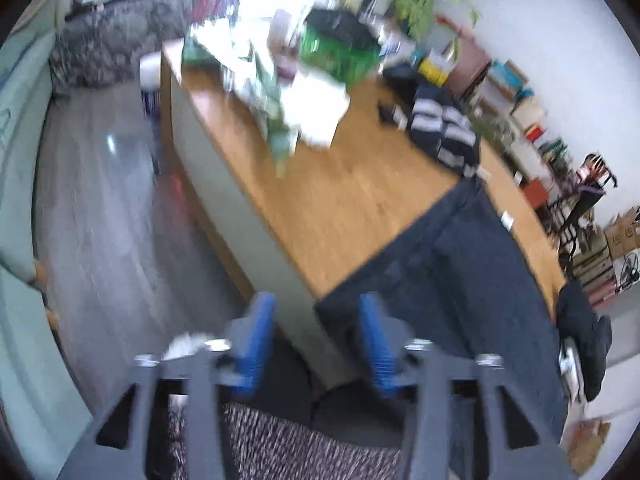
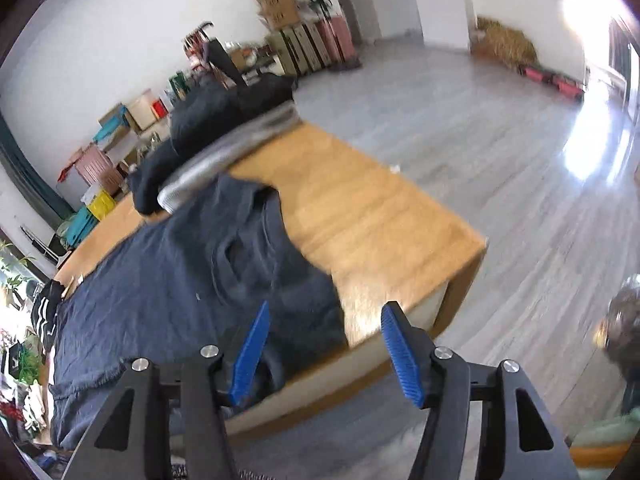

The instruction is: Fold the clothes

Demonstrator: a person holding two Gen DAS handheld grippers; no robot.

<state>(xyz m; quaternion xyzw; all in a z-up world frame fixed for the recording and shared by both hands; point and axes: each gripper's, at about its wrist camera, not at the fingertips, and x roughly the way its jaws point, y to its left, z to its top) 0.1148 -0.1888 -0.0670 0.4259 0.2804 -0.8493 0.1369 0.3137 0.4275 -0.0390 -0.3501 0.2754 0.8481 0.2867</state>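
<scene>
A dark navy T-shirt (image 2: pixel 168 280) lies spread flat on the wooden table (image 2: pixel 372 216), its sleeve reaching the near edge. It also shows in the left wrist view (image 1: pixel 460 280), hanging over the table's near edge. My left gripper (image 1: pixel 316 308) is open and empty, above the shirt's corner at the table edge. My right gripper (image 2: pixel 324 316) is open and empty, just above the shirt's sleeve near the table's front edge. The left wrist view is blurred.
A pile of dark clothes with a grey garment (image 2: pixel 228 128) sits at the table's far end. A folded striped dark garment (image 1: pixel 444 128), a green bag (image 1: pixel 340 52) and white papers (image 1: pixel 316 108) lie on the table (image 1: pixel 320 200). Grey floor surrounds it; boxes line the wall.
</scene>
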